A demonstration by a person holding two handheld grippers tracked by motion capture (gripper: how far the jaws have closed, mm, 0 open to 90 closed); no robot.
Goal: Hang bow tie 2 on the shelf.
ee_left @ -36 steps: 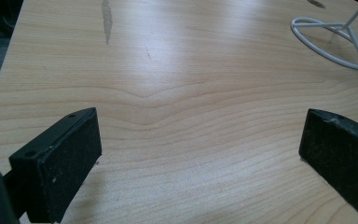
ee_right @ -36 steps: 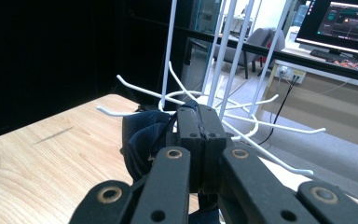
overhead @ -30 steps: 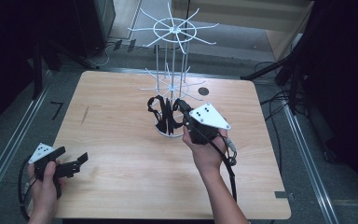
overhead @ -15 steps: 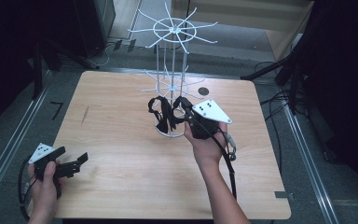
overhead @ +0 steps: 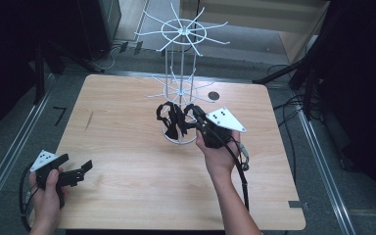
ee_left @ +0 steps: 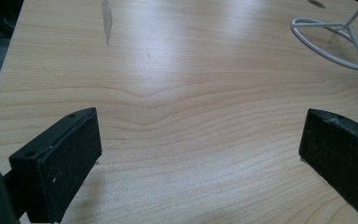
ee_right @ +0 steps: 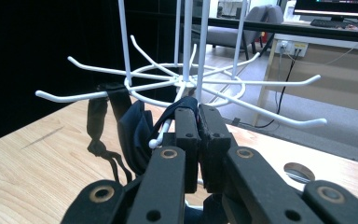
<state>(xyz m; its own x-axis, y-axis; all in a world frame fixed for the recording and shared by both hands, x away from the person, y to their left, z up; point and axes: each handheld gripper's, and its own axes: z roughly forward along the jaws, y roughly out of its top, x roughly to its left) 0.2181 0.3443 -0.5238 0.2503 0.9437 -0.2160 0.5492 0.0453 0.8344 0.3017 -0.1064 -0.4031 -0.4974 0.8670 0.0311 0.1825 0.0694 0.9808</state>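
Beside white wire hook stand (overhead: pixel 180 88) on pale wooden table (overhead: pixel 127 147): right gripper (ee_right: pixel 196 112) pinched on black soft fabric strap (ee_right: pixel 137 128); left gripper (overhead: pixel 76 171) spread apart, empty.

Lab or office room, wooden table (overhead: pixel 127 147), floor cables (overhead: pixel 293 105), desk (ee_right: pixel 335 35) with monitor (ee_right: pixel 335 7), chair (ee_right: pixel 242 28)

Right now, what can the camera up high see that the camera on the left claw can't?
The high view alone takes in the whole white wire rack with its hooks, the black cloth hanging on it, the right claw shut on that cloth, and the person's two hands. The left claw view alone gives a close look at its own two black pads, standing wide apart with nothing between them. Both share the wooden table and the rack's round base ring.
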